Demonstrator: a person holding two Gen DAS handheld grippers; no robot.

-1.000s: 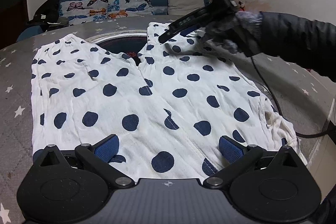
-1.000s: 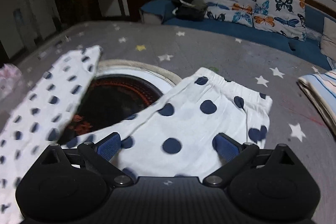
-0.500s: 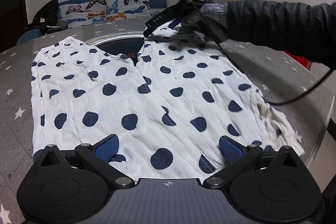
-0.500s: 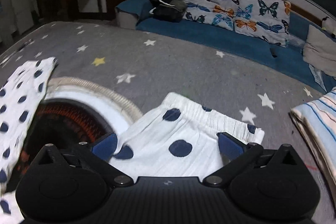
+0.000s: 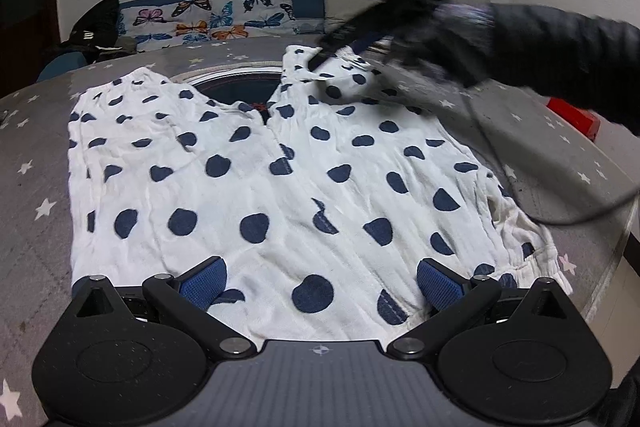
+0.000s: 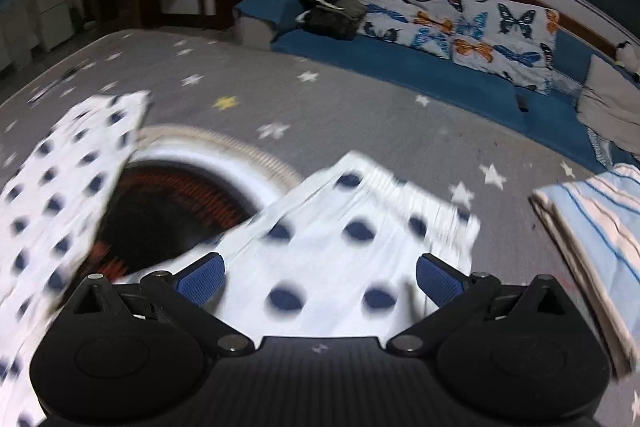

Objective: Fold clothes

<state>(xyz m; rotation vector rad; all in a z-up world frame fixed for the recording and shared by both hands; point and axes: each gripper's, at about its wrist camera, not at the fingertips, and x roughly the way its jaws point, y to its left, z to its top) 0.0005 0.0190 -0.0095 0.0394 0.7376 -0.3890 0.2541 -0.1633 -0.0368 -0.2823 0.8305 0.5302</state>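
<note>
White trousers with navy dots (image 5: 280,187) lie spread flat on a grey star-patterned tablecloth (image 5: 36,167), waistband toward me and both legs pointing away. My left gripper (image 5: 320,283) hovers open over the waistband, its blue pads (image 5: 202,283) wide apart and holding nothing. In the left wrist view, a gloved hand holds my right gripper (image 5: 320,57) at the far right leg's cuff, where the cloth (image 5: 340,83) looks bunched. In its own blurred view the right gripper (image 6: 320,281) is open above that leg (image 6: 352,227), with the cuff just ahead.
A round heater opening (image 6: 168,211) sits in the table's middle between the two legs. A folded striped cloth (image 6: 592,227) lies to the right of the cuff. A red object (image 5: 572,115) and a black cable (image 5: 560,219) are near the right table edge. A sofa with butterfly pillows (image 6: 460,23) stands behind.
The right gripper reached out over the far cuff, then drew back a little and is still moving; the cuff now looks bunched. The left gripper has stayed over the waistband.
</note>
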